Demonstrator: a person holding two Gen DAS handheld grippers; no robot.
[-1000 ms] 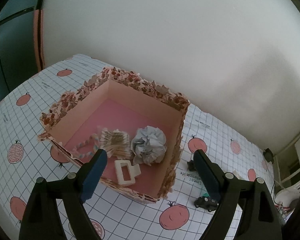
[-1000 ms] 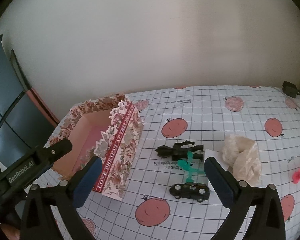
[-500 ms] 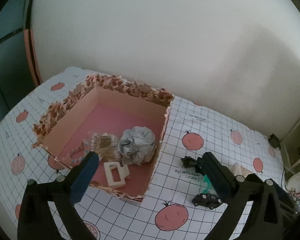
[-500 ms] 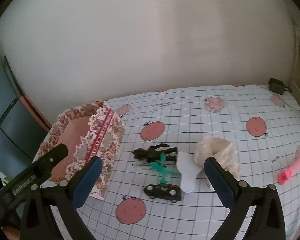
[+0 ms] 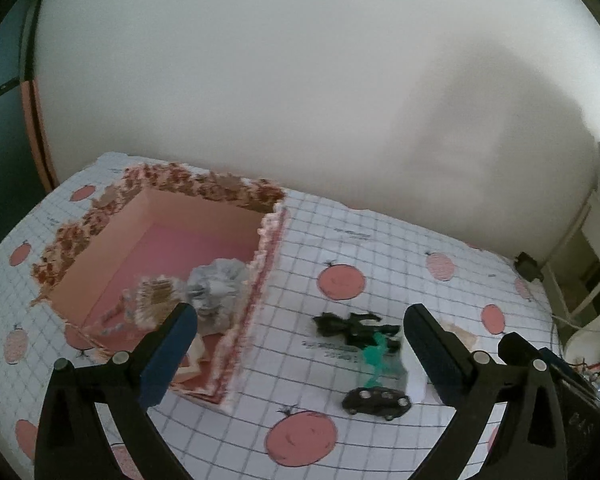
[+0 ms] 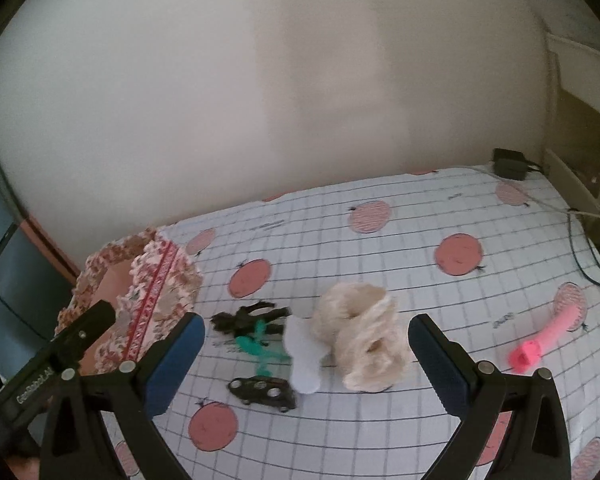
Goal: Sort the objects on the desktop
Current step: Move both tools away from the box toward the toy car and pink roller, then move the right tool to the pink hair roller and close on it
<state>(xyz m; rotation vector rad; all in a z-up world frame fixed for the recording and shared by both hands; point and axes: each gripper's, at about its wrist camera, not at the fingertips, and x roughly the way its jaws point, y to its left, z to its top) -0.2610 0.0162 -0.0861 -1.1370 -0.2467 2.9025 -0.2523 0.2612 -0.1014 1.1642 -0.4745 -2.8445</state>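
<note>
My left gripper (image 5: 300,344) is open and empty above the checked tablecloth, just right of the floral box (image 5: 204,188). The box holds a grey paper ball (image 5: 216,284), a bundle of cotton swabs (image 5: 156,296) and a white clip (image 5: 192,360), which my left finger half hides. My right gripper (image 6: 304,352) is open and empty too. It hangs over a black figure (image 6: 248,318), a green figure (image 6: 260,350), a black toy car (image 6: 264,394), a white scrap (image 6: 306,360) and a cream frilly scrunchie (image 6: 360,344). The same car (image 5: 376,402) and figures (image 5: 348,326) lie between the left gripper's fingers.
A pink tube-like item (image 6: 544,340) lies to the right on the cloth. A black charger (image 6: 508,164) and its cable sit at the far right corner. A wall runs behind the table. The left gripper's finger (image 6: 80,332) shows by the box (image 6: 160,280).
Both grippers have moved right, so the box has slid left in both views and the toys have come between the fingers. The left jaws have widened a little.
</note>
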